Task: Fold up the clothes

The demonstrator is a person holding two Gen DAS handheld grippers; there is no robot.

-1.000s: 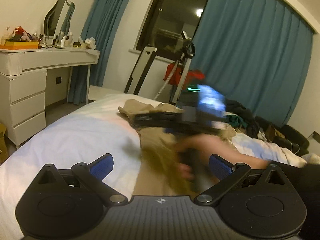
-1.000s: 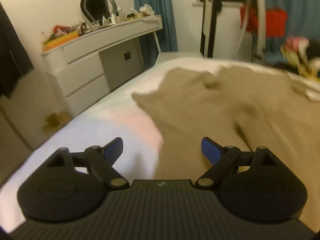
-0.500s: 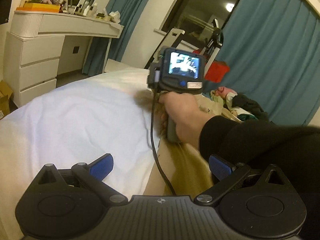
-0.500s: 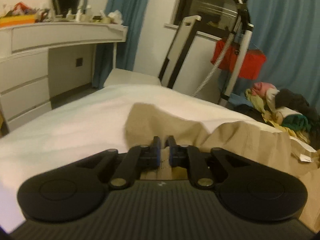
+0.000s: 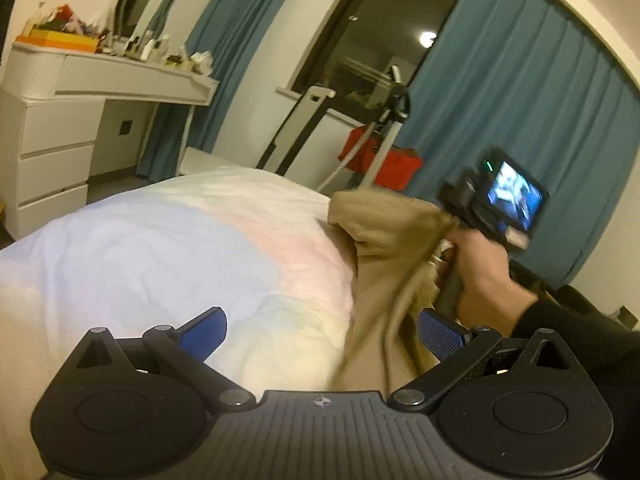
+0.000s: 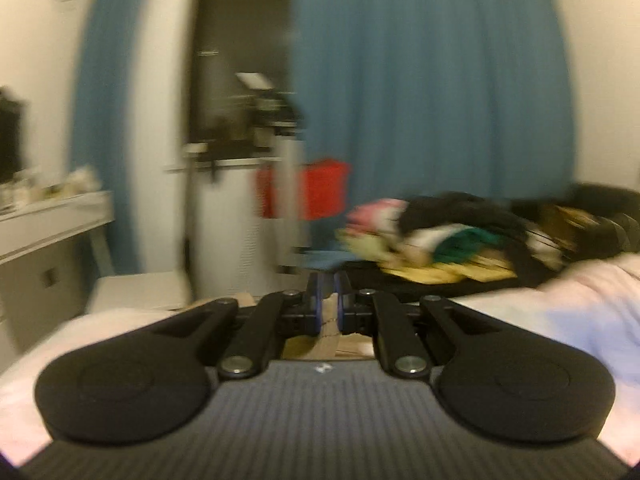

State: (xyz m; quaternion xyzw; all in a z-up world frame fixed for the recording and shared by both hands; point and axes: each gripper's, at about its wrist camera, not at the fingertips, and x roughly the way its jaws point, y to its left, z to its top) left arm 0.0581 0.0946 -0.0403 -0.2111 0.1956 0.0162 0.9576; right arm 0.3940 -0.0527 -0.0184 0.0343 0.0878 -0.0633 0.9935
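Aloft, tan garment (image 5: 384,240) – right gripper (image 6: 329,308) clamped, left gripper (image 5: 322,330) spread

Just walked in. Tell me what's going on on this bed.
A person is folding clothes with a handheld gripper in each hand. The right gripper is shut on an edge of the tan garment and holds it lifted above the bed. The left gripper is open and empty, low over the sheet beside the hanging cloth. A pile of other clothes waits at the far side of the bed.
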